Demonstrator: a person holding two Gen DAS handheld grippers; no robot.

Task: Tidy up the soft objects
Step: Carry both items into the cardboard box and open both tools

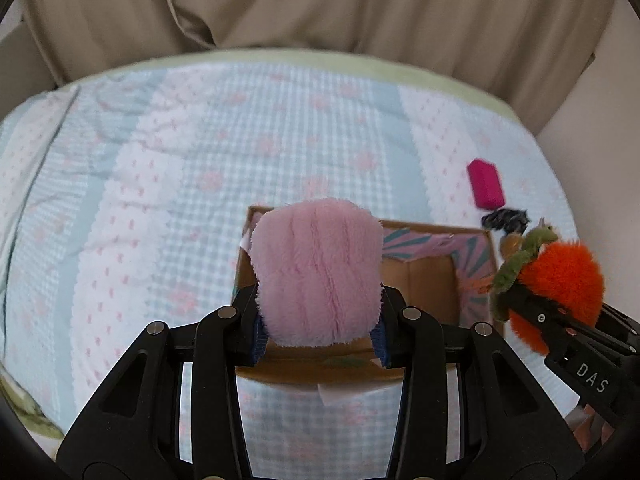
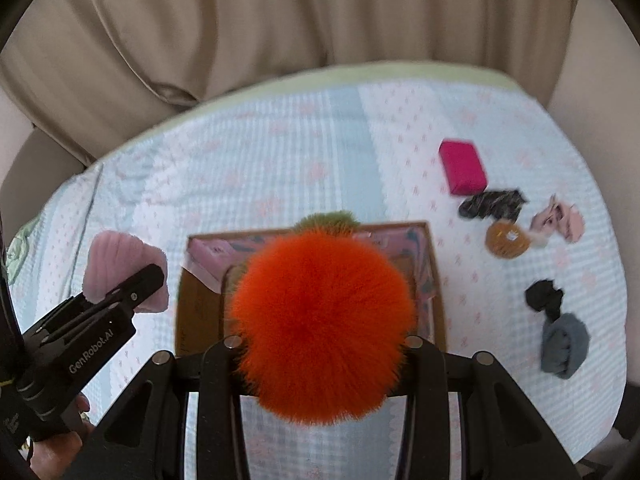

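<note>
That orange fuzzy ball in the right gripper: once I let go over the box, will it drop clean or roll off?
The orange fuzzy ball, clamped in the right gripper, looks very light, so expect a soft drop. Being round, it may roll, though the cardboard box walls should contain it. Its long fibres could cling to the fingers briefly.

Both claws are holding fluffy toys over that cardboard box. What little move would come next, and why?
Probably lower the left gripper slightly and open it: its pink plush already hangs over the open cardboard box, while the right gripper holds the orange pompom alongside.
</note>
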